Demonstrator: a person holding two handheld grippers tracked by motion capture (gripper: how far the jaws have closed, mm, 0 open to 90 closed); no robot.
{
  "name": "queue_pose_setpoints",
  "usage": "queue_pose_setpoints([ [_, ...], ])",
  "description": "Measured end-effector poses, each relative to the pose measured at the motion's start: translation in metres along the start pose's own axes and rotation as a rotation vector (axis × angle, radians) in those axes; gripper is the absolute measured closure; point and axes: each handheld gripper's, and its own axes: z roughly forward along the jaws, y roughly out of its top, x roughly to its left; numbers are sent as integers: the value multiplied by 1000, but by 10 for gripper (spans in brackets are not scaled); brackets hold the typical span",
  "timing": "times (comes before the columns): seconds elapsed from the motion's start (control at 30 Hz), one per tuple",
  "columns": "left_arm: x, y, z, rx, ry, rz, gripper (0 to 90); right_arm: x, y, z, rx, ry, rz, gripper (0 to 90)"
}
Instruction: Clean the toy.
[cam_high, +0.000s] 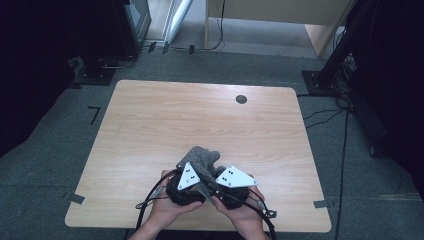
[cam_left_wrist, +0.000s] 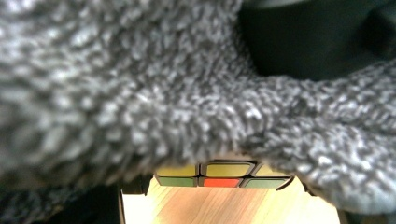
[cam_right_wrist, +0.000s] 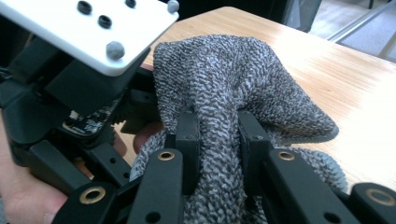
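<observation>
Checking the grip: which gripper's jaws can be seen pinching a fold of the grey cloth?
The right gripper: its two black jaws squeeze a ridge of the cloth between them.

The grey cloth (cam_right_wrist: 224, 88) is a coarse knitted fabric with a rough, nubbly, matt surface of mixed light and dark yarn, while the table (cam_high: 150, 125) has a smooth light wood-grain top with a faint sheen. The right hand-held gripper (cam_right_wrist: 219, 140) has matt black plastic jaws with brass-coloured metal bushings, and the left hand-held gripper (cam_high: 192, 176) carries a smooth white matt plate. The cube (cam_left_wrist: 219, 176) under the cloth shows glossy coloured tiles in a black plastic frame.
</observation>
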Motion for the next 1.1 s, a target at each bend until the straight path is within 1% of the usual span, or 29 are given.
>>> queue_pose_setpoints([
  [0.03, 0, 0, 0, 0, 0, 0, 343, 0, 0, 0, 0, 0, 0, 752],
  [0.07, 1, 0, -1, -2, 7, -3, 344, -6, 0, -2, -3, -30, 21, 753],
  [0.1, 1, 0, -1, -4, 4, -5, 343, -9, 0, -4, -4, -52, 25, 753],
  [0.17, 1, 0, 0, -8, 0, -8, 344, -11, 0, -6, -3, -69, 42, 755],
  [0.2, 1, 0, 0, -10, -1, -8, 343, -10, 0, -6, -5, -63, 40, 755],
  [0.3, -1, 0, 1, -4, 3, 4, 343, -1, 0, -2, -2, -8, 6, 754],
  [0.33, 0, -1, 0, -3, 6, 6, 343, 1, 0, -1, 1, -9, 4, 754],
  [0.4, 0, -1, 0, -3, 6, 5, 344, -1, 0, 0, 4, -5, 13, 754],
  [0.43, 2, -2, 0, -10, 10, 4, 343, -11, -1, -3, 6, -33, 37, 755],
  [0.47, 3, -3, -1, -21, 7, 6, 343, -16, -1, -6, 8, -61, 56, 755],
  [0.5, 5, -5, -1, -53, -6, -4, 343, -21, -1, -9, 3, -72, 72, 756],
  [0.53, 8, -7, -3, -83, -18, -13, 343, -28, -1, -15, -15, -80, 105, 756],
  [0.57, 11, -8, -5, -124, -35, -26, 343, -33, 0, -20, -37, -80, 125, 757],
  [0.6, 14, -10, -6, -164, -50, -46, 343, -36, 1, -24, -61, -72, 135, 757],
  [0.67, 19, -14, -10, -232, -58, -78, 343, -40, 2, -30, -107, -40, 165, 757],
  [0.7, 19, -14, -10, -232, -58, -78, 343, -41, 2, -30, -121, -25, 182, 757],
  [0.73, 22, -16, -14, -276, -51, -71, 343, -41, 2, -30, -132, -9, 205, 757],
  [0.77, 22, -16, -14, -276, -51, -71, 343, -41, 1, -29, -143, 12, 226, 757],
  [0.8, 21, -17, -16, -305, -48, -43, 343, -41, 0, -28, -149, 35, 243, 757],
  [0.83, 21, -17, -16, -305, -48, -43, 343, -41, -2, -25, -151, 56, 258, 757],
  [0.87, 19, -18, -17, -321, -67, -15, 343, -41, -3, -23, -153, 78, 271, 757],
  [0.9, 17, -18, -18, -332, -65, 3, 343, -41, -5, -21, -154, 98, 290, 758],
  [0.93, 17, -18, -18, -332, -65, 3, 343, -41, -5, -21, -154, 98, 290, 758],
  [0.97, 15, -18, -20, -340, -63, 31, 343, -43, -9, -18, -151, 119, 309, 759],
  [1.0, 16, -19, -21, -346, -75, 33, 343, -45, -10, -17, -136, 115, 318, 760],
  [1.07, 15, -19, -21, -350, -89, 38, 343, -48, -12, -14, -82, 81, 307, 760],
  [1.1, 15, -19, -21, -350, -89, 38, 343, -48, -12, -14, -82, 81, 307, 760],
])
